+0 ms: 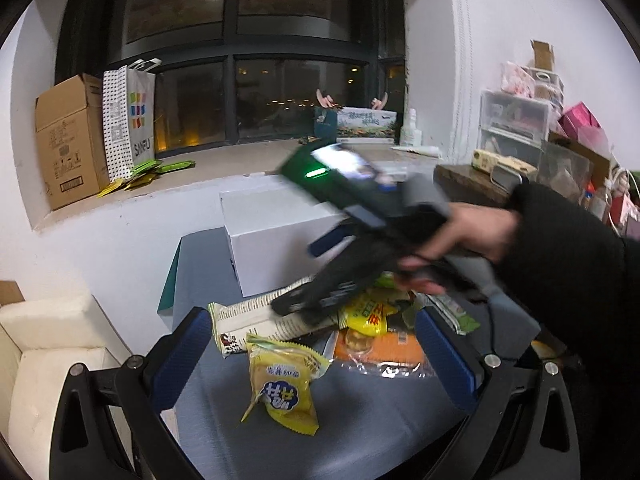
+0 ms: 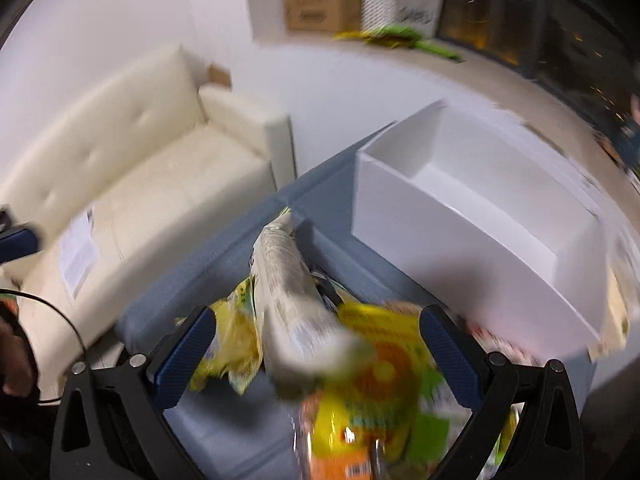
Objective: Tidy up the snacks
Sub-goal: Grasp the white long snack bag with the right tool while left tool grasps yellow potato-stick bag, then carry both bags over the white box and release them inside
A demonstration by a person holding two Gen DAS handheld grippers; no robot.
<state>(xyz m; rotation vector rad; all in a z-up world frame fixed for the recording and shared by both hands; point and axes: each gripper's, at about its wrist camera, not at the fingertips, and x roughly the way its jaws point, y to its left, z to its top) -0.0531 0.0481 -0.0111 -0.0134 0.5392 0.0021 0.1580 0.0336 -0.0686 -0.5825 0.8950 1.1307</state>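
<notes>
Several snack packets lie in a pile on the grey-blue table [image 1: 360, 420]. A yellow packet [image 1: 284, 384] lies nearest, between my left gripper's [image 1: 316, 356] open blue fingers, which hover over it. A long white packet [image 1: 260, 316] lies behind it, with yellow [image 1: 366, 314] and orange [image 1: 384, 350] packets to its right. My right gripper [image 2: 318, 354] is open, low over the pile; the white packet [image 2: 288, 296] and yellow-orange packets [image 2: 376, 364] lie between its fingers. In the left wrist view it shows as a blurred tool [image 1: 320, 296] over the pile. An open white box [image 2: 480, 232] stands behind.
A cream sofa [image 2: 132, 168] stands left of the table. The window ledge behind holds a cardboard box [image 1: 68, 140], a paper bag [image 1: 128, 116] and green packets [image 1: 148, 172]. Drawers and clutter [image 1: 540, 136] fill the right side.
</notes>
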